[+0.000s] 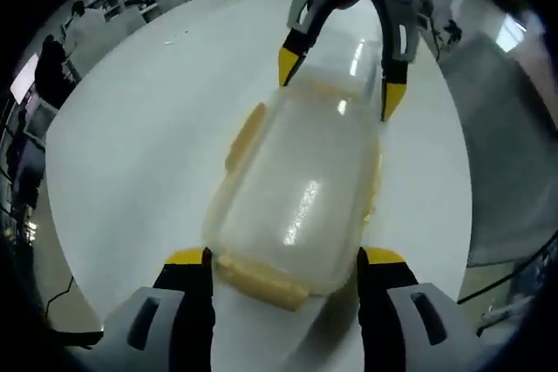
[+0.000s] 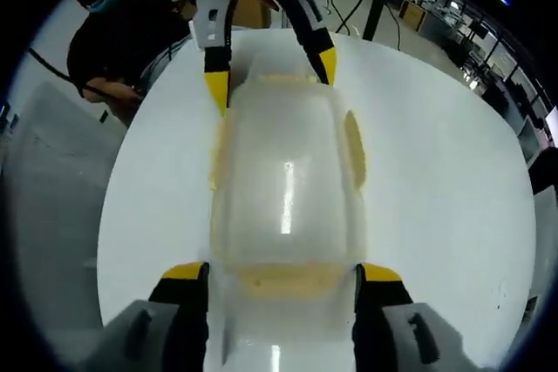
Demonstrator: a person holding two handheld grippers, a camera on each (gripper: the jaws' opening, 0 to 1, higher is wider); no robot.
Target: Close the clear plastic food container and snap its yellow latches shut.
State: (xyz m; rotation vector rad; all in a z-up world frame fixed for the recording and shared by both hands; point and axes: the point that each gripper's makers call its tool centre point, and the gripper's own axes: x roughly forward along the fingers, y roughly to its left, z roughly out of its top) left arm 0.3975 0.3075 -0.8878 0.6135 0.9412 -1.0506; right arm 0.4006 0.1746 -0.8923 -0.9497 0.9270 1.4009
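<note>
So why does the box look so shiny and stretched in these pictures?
Left gripper view: ceiling lights glare in streaks on the clear container lid, and the fisheye lens bows the white table. Right gripper view: one bright streak runs along the lid, and the edges curve likewise.

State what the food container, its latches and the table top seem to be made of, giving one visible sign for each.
Container: clear, glossy plastic; the table shows through and light glints on the lid.
Latches: opaque pale-yellow plastic, probably, with a duller surface.
Table: smooth white surface, perhaps laminate; it faintly reflects light, so the material is uncertain.
</note>
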